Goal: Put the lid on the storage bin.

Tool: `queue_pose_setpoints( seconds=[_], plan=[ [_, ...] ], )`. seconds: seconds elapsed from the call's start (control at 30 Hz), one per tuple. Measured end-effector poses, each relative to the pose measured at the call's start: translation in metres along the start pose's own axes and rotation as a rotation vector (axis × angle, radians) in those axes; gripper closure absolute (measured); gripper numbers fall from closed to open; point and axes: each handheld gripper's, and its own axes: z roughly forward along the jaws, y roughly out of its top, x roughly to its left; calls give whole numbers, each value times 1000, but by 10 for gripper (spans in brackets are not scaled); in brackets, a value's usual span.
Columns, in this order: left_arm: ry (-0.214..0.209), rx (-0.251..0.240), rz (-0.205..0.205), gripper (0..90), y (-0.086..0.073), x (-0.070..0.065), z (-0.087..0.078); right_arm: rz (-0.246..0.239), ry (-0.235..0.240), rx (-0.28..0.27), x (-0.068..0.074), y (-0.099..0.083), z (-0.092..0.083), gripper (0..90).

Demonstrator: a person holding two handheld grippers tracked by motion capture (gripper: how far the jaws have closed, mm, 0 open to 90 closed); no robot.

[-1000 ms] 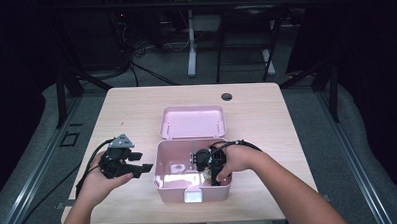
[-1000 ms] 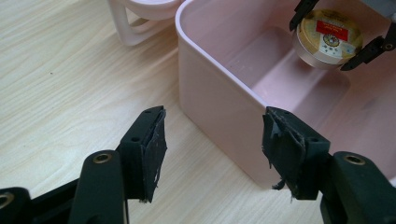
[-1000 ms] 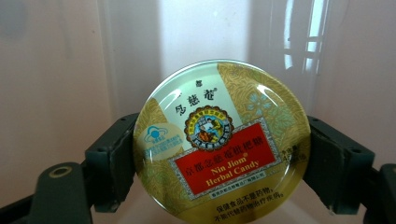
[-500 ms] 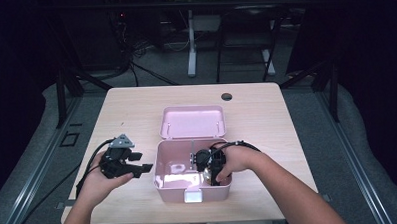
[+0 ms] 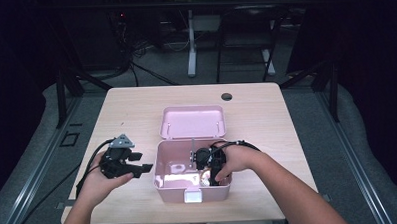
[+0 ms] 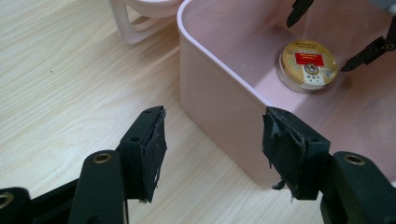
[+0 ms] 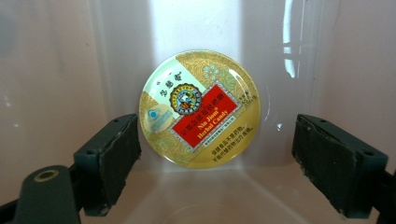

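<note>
In the high view, the round tin (image 5: 205, 178) inside the pink box (image 5: 170, 192) is largely covered by the right gripper (image 5: 204, 168) and the hand (image 5: 234, 160) holding it, and its label cannot be read there. In the left gripper view, the box is cut off by the top and right edges, and the small print on the tin (image 6: 308, 64) is too fine to be made out.

Round candy tin (image 7: 200, 108): red label band reads "Nin Jiom Herbal Candy"; the smaller Chinese print around it is illegible.
</note>
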Motion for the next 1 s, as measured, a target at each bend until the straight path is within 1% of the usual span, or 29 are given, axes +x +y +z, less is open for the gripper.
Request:
queue_pose_setpoints(
  seconds=[0.13, 0.2, 0.27, 0.33, 0.4, 0.43, 0.6, 0.7, 0.8, 0.9, 0.97, 1.0],
  plan=[
    [-1, -2, 1, 393, 0, 0, 0, 1, -9, -7, 0, 0, -6, 155],
    [0, -2, 3, 393, 0, -1, -1, 1, -27, -22, 1, 0, -14, 162],
    [0, -5, 4, 393, 1, -1, -1, 4, -36, -24, 2, 0, -19, 162],
    [2, -7, 7, 392, 1, -1, -1, 11, -46, -37, 2, -1, -24, 164],
    [1, -10, 6, 392, 1, -1, -2, 16, -47, -38, 2, -1, -27, 165],
    [1, -11, 6, 391, 1, -1, -2, 22, -55, -25, 3, -1, -32, 167],
    [-5, -9, 4, 392, 1, -2, -2, 49, -56, -26, 4, -2, -42, 177],
    [-10, -7, 3, 394, 1, -2, -2, 53, -57, -41, 4, -2, -49, 186],
    [-6, -8, 4, 394, 0, -1, -2, 68, -51, -58, 5, -4, -55, 192],
    [-5, -6, 5, 398, 0, -2, -2, 73, -62, -53, 6, -5, -59, 198],
    [2, -6, 12, 399, 0, -2, -2, 76, -64, -50, 6, -6, -61, 199],
    [5, -9, 16, 406, 0, -3, -2, 83, -75, -62, 6, -7, -63, 201]
  ],
)
